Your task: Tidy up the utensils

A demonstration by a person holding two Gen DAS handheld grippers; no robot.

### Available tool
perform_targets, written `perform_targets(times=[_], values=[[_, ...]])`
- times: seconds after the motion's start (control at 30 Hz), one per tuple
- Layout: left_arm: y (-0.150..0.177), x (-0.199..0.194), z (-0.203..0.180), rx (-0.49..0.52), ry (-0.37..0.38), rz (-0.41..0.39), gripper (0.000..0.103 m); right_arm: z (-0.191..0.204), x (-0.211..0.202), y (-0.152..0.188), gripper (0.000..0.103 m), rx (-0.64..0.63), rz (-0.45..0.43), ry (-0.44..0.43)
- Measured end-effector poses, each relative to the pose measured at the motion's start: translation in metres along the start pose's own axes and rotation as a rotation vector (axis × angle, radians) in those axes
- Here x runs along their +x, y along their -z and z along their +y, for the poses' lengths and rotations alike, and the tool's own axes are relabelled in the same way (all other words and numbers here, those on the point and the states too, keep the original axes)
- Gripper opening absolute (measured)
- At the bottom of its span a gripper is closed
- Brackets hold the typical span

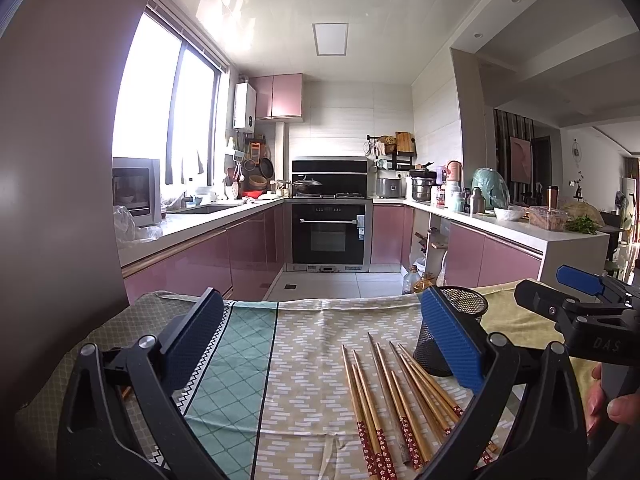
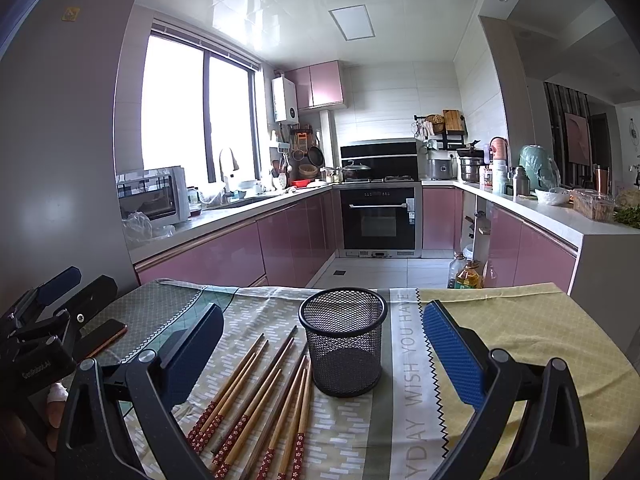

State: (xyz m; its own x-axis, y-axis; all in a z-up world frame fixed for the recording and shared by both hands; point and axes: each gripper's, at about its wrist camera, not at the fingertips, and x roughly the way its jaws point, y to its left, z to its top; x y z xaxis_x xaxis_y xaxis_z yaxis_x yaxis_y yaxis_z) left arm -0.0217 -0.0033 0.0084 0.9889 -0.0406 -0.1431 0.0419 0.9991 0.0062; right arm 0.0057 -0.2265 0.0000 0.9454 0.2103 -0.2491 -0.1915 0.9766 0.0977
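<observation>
Since nothing is picked up yet, left tongs (image 1: 322, 344) and right tongs (image 2: 323, 346) hover spread | chopsticks (image 2: 256, 404) lie loose on the desk (image 2: 520, 340) beside the upright mesh cup (image 2: 344, 344), handy for dropping in.

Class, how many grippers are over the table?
2. The right gripper faces the mesh cup; the left gripper is to its left, past the chopsticks. Both are open; none seems hidden.

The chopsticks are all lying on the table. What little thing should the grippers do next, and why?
Probably lower the right gripper onto the nearest chopsticks and close on one. Both grippers are open and hold nothing, the black mesh cup stands upright and empty beside them, and the chopsticks lie loose on the tablecloth. The left gripper could do it too.
</observation>
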Motion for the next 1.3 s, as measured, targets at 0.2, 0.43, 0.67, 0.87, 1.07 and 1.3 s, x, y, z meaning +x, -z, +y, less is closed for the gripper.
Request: perform_targets(times=[0.2, 0.43, 0.67, 0.87, 1.07, 1.3], values=[[0.0001, -0.0001, -0.0001, -0.001, 0.001, 0.000, 0.098, 0.0000, -0.0005, -0.0006, 0.097, 0.002, -0.002, -0.001], [-0.0001, 0.0001, 0.0003, -0.002, 0.001, -0.001, 0.098, 0.0006, -0.0001, -0.0016, 0.097, 0.006, -0.003, -0.002], [-0.0005, -0.0006, 0.0000, 0.001, 0.000, -0.001, 0.098, -0.0003, -0.0002, -0.0020, 0.097, 0.006, -0.002, -0.004], [0.0000, -0.0016, -0.0010, 0.001, 0.001, -0.001, 0.098, 0.0000, 0.0000, -0.0013, 0.097, 0.009, -0.001, -0.004], [0.0002, -0.0015, -0.0010, 0.001, 0.000, -0.001, 0.098, -0.0007, -0.0003, -0.0014, 0.097, 0.009, -0.001, -0.005], [0.0003, -0.0026, -0.0018, 0.003, 0.001, 0.000, 0.098, -0.0011, -0.0004, -0.0013, 0.097, 0.010, 0.001, -0.004]])
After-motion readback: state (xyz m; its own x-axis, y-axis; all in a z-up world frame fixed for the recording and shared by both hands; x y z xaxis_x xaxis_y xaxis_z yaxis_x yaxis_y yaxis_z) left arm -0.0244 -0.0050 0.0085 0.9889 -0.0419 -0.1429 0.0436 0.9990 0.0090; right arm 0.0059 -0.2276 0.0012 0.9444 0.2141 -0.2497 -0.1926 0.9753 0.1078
